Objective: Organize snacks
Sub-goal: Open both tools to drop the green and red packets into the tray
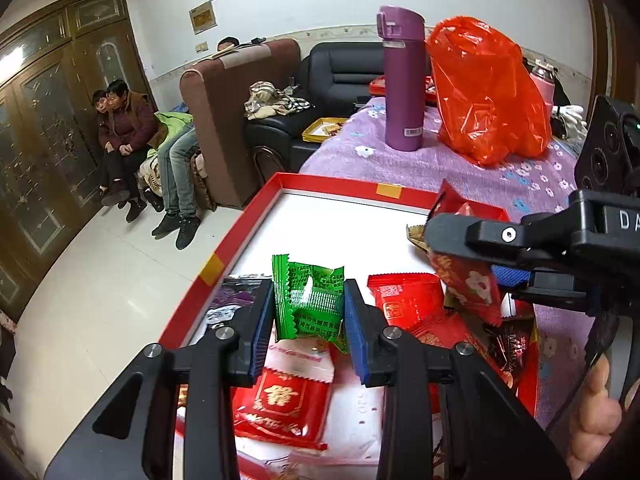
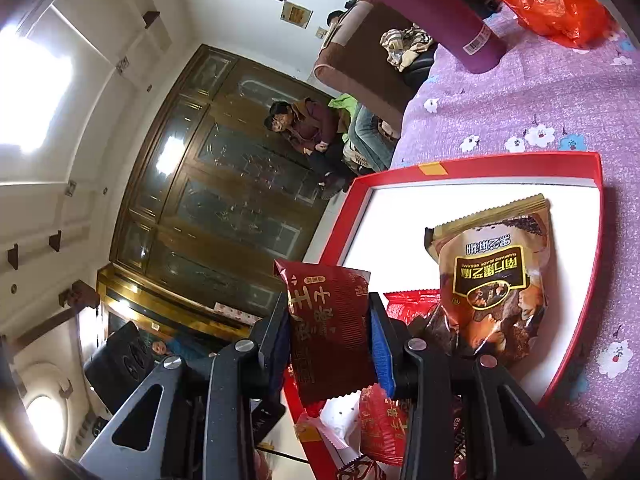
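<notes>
Left gripper (image 1: 309,312) jaws clamped on green packet (image 1: 310,300) above red tray (image 1: 192,300). Right gripper (image 2: 330,340) jaws clamped on maroon packet (image 2: 328,320) over same tray. Packets likely light, crinkly, slippery, crushable; mid-body grip, gentle pressure.

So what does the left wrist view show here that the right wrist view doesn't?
Only the left wrist view shows the left tool clamping a green foil snack packet, with a pink bottle behind. Only the right wrist view shows the brown sesame snack pouch lying flat in the tray. Both show the red-rimmed white tray, the dark red packet in the right tool, the purple flask and the orange plastic bag.
</notes>
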Demonstrator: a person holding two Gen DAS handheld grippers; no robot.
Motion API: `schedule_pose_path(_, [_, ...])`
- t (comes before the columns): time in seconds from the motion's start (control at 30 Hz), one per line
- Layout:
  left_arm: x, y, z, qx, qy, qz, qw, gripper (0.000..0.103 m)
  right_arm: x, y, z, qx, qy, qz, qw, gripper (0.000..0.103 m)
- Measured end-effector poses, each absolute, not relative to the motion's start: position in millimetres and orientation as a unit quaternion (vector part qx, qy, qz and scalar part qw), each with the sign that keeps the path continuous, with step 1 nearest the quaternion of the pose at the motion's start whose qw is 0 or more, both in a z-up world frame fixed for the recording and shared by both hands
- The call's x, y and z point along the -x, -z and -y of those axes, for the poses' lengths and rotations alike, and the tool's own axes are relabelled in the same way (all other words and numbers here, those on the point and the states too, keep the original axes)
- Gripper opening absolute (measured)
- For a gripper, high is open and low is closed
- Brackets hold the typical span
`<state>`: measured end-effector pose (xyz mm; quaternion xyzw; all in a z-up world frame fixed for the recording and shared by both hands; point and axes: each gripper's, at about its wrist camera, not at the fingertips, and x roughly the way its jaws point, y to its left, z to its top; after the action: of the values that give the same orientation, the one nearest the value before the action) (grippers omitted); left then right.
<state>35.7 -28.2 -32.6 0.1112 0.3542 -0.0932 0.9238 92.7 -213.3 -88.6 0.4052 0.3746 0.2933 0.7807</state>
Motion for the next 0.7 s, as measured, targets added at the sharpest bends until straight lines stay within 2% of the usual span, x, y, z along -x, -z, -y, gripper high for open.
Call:
schedule_pose_path(0.4, [-44.0,39.6,45.5,-0.134,0.089,-0.354,0.921,0.032,-90.4,90.2,212.7,-0.393,-0.275,-0.381,0.79,0.039])
schedule_pose_path(0.6, [-45.2,40.6,46.0,-0.138,0.076,-0.354,0.922,0.037,-89.2,91.6,221.9,-0.41,-0.258,-0.372,0.792,0.056])
schedule_pose_path(0.67, [-44.3,40.4,45.7,-0.14,0.071,-0.353,0.922,0.042,-88.5,91.6,225.6,-0.417,-0.251,-0.368,0.792,0.06])
schedule_pose_path(0.7, [-43.8,40.0,45.5,-0.141,0.069,-0.353,0.922,0.048,-88.2,91.5,227.1,-0.42,-0.247,-0.366,0.792,0.062])
